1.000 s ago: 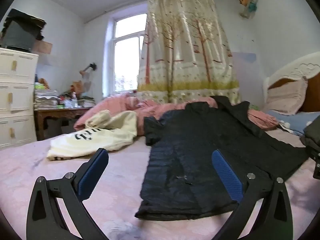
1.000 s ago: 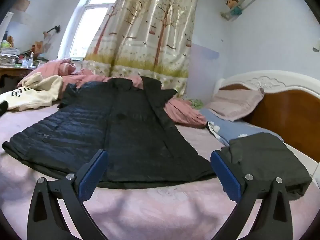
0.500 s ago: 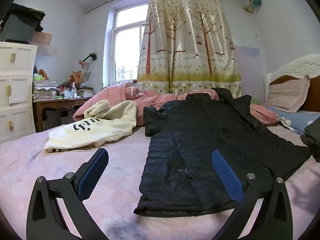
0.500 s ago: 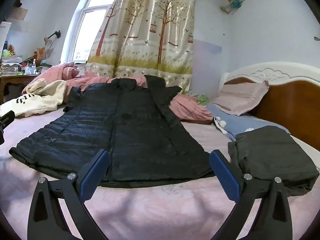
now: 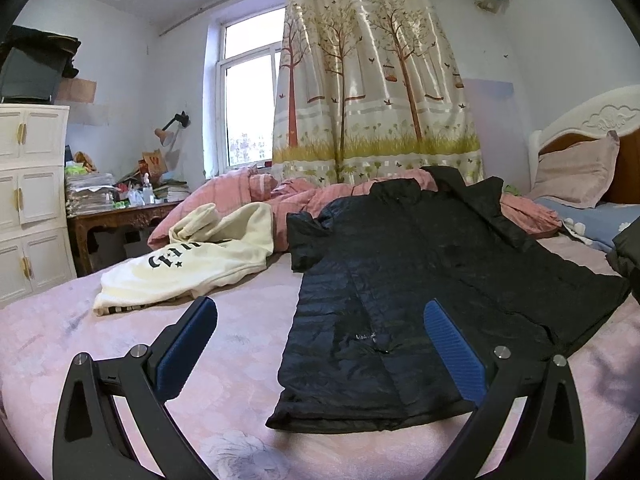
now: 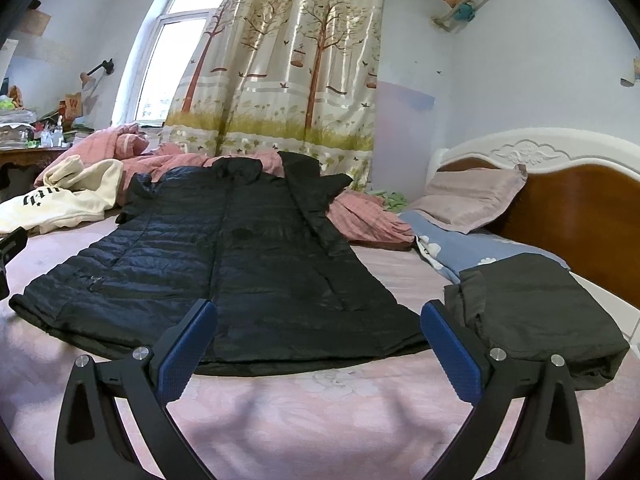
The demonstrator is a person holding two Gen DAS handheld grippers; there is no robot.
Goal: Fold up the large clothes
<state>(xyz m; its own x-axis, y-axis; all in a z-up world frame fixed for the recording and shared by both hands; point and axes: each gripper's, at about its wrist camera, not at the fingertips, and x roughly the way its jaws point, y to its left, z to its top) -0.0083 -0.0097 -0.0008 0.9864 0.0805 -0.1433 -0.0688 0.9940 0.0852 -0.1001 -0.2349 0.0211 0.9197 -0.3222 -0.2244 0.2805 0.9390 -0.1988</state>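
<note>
I hold my left gripper [image 5: 320, 344] and right gripper [image 6: 318, 342] spread and empty near the black jacket [image 6: 240, 264], flat mid-frame, hem facing me for folding.

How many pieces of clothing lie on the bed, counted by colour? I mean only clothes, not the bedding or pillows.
Black: 1, the long quilted coat spread flat on the bed.
Dark grey-green: 1, the folded garment near the headboard.
Cream: 1, the sweatshirt with black letters, lying crumpled.
Total: 3 garments. Neither the left gripper nor the right gripper holds any of them.
</note>
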